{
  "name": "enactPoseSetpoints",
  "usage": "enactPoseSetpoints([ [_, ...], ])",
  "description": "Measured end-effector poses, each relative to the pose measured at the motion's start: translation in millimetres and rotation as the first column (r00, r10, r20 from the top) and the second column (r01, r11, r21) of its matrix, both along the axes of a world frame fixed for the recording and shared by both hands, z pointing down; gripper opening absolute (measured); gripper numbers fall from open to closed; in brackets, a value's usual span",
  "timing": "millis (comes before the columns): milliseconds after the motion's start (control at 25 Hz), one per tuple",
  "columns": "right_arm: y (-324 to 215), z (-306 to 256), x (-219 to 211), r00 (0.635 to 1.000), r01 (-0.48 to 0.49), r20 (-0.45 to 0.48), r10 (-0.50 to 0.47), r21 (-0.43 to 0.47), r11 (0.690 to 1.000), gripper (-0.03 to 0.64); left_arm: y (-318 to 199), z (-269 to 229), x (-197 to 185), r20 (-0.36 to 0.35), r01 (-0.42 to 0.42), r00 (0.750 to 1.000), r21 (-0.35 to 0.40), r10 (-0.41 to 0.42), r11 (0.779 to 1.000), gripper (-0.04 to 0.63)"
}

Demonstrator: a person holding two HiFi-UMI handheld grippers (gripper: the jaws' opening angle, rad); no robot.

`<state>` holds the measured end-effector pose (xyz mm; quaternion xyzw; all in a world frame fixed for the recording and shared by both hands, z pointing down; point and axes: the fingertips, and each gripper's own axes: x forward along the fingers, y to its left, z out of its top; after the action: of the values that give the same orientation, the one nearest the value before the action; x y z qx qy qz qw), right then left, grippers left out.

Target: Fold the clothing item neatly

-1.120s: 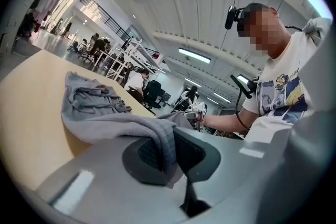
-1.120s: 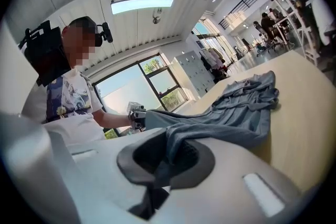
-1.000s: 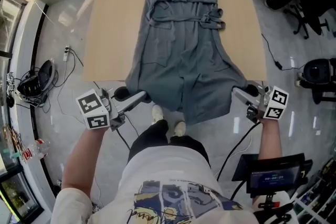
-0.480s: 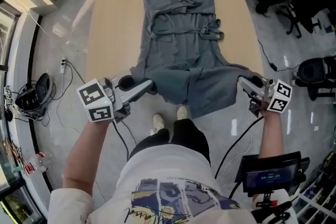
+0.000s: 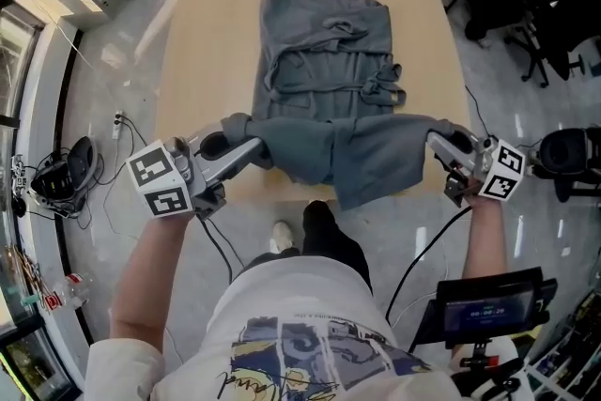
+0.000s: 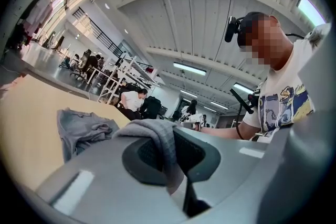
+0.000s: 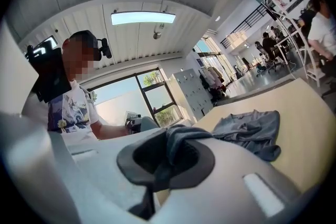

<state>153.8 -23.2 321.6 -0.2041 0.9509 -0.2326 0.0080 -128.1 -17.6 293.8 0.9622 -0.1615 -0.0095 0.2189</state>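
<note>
Folding the hem up, both corners pinched
My left gripper and right gripper clamp the hem of the grey dress, whose top lies flat on the table. I'd keep the corners level and taut.

We stand in an open-plan lab office: office chairs right of the table, cables left, storage racks beyond it.

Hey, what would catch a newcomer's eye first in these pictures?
A grey garment lies across the middle of the wooden table, belted at the waist. At the near edge, the left tongs and right tongs each grip a hem corner, holding the hem stretched between them.
</note>
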Motion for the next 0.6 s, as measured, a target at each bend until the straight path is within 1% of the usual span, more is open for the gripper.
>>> enactPoseSetpoints([
  [120, -6, -2, 1, 1.0, 0.015, 0.005, -0.015, 0.014, 1.0, 0.012, -5, 0, 0, 0.004, 0.018, 1.0, 0.005, -0.018, 1.0, 0.02],
  [360, -80, -9, 8, 0.998, 0.06, 0.006, -0.06, 0.008, 0.998, 0.012, -74, -4, 8, 0.027, 0.058, 0.998, -0.002, -0.058, 0.998, 0.02],
  [520, -96, -5, 9, 0.999, 0.055, 0.003, -0.055, 0.008, 0.998, 0.012, -89, 3, 10, 0.061, 0.068, 0.996, 0.002, -0.068, 0.998, 0.02],
  [600, -115, 0, 9, 0.998, 0.058, 0.0, -0.058, 0.004, 0.998, 0.012, -106, 7, 12, 0.076, 0.076, 0.994, -0.003, -0.076, 0.997, 0.02],
])
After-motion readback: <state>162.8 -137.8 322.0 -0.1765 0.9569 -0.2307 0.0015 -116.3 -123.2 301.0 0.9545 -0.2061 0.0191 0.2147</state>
